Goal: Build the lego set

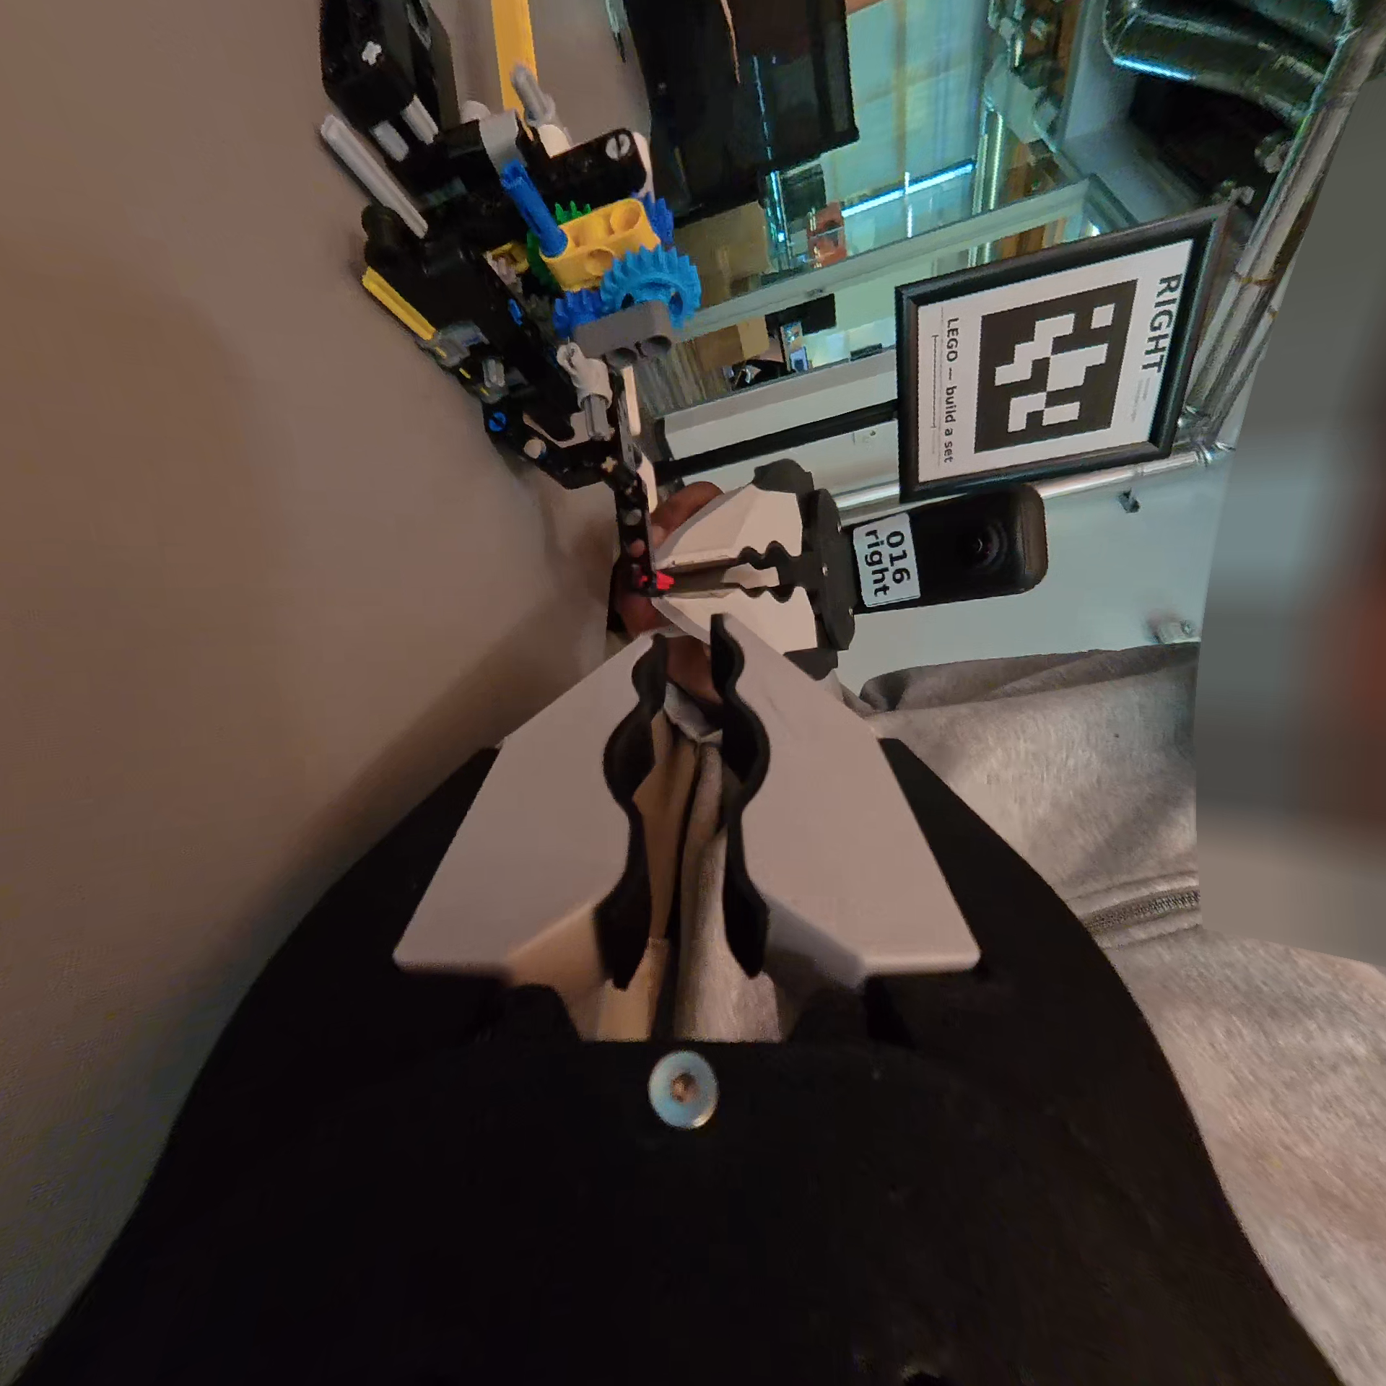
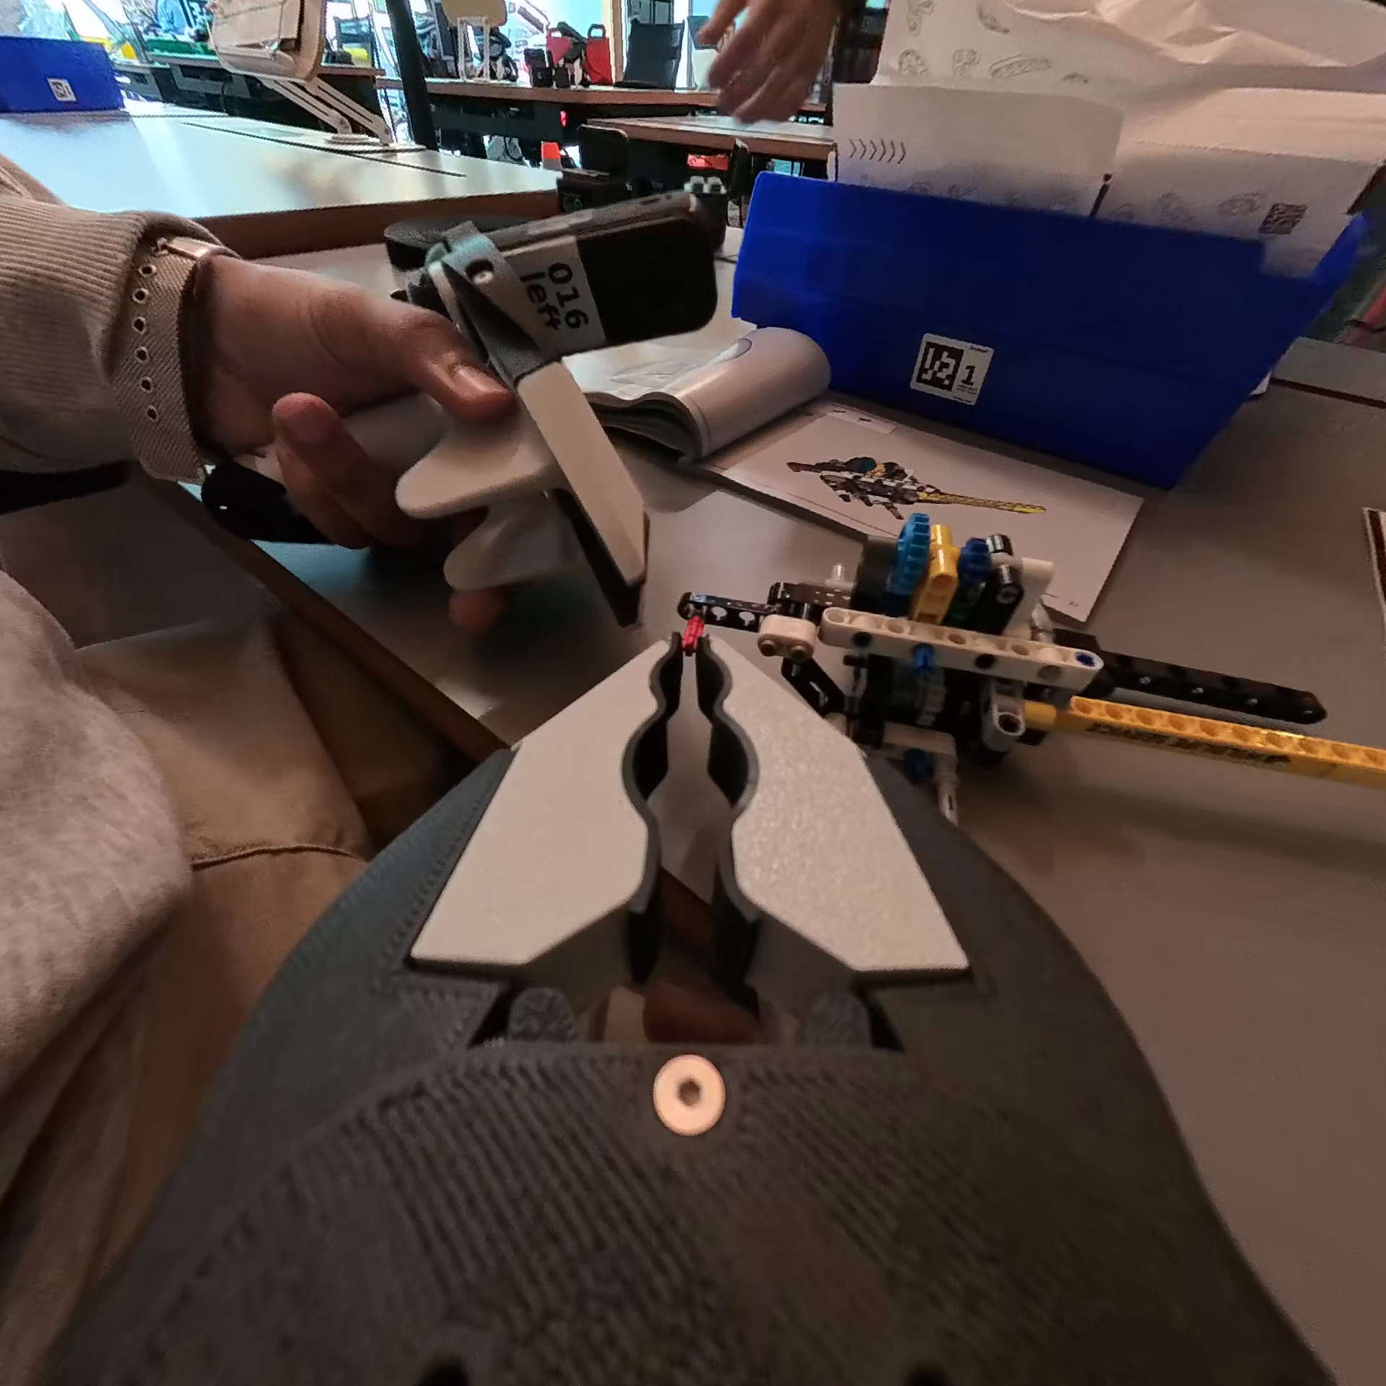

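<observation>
Pinching a red pin (image 2: 691,643), the right tool (image 2: 691,651) nears the model's black beam (image 2: 726,609).

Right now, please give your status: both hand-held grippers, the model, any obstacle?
Right hand-held gripper shut on red pin, at black beam. Left hand-held gripper empty, nearly closed. Lego model on table. No obstacle.

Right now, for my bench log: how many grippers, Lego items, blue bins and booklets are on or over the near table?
Grippers: 2 (left gripper, right gripper)
Lego model: 1
Red pin: 1, held in the right gripper
Blue bin: 1
Instruction booklet: 1
Total: 6
</observation>
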`<action>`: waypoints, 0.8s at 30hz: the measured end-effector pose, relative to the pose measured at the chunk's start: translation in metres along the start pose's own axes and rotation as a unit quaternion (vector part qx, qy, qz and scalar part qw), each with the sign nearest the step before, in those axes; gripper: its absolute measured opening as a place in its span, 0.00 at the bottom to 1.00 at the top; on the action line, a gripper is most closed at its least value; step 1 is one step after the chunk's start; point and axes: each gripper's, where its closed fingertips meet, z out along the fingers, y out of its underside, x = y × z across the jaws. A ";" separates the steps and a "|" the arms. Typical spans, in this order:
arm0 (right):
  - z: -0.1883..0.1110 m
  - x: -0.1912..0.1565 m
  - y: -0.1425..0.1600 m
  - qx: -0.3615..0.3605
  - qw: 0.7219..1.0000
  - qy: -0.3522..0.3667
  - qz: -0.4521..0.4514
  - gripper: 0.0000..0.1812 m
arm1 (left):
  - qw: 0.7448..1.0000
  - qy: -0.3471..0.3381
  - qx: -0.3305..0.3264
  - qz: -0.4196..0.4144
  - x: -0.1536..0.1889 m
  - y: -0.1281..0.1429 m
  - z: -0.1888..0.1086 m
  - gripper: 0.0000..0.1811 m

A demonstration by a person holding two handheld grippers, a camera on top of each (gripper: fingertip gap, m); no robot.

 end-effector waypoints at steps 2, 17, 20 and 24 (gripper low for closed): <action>0.000 -0.001 -0.001 0.002 1.000 0.001 -0.001 0.01 | 1.000 -0.015 0.019 0.009 -0.001 -0.005 -0.005 0.09; 0.001 -0.002 -0.001 0.000 1.000 0.008 -0.009 0.01 | 0.998 -0.060 -0.009 0.015 -0.015 -0.015 0.005 0.08; 0.001 -0.002 -0.002 0.002 1.000 0.008 -0.010 0.01 | 0.999 -0.036 -0.017 -0.008 -0.012 -0.012 0.004 0.11; 0.001 -0.002 -0.002 0.002 1.000 0.007 -0.010 0.01 | 0.999 -0.027 -0.015 -0.015 -0.011 -0.014 0.001 0.11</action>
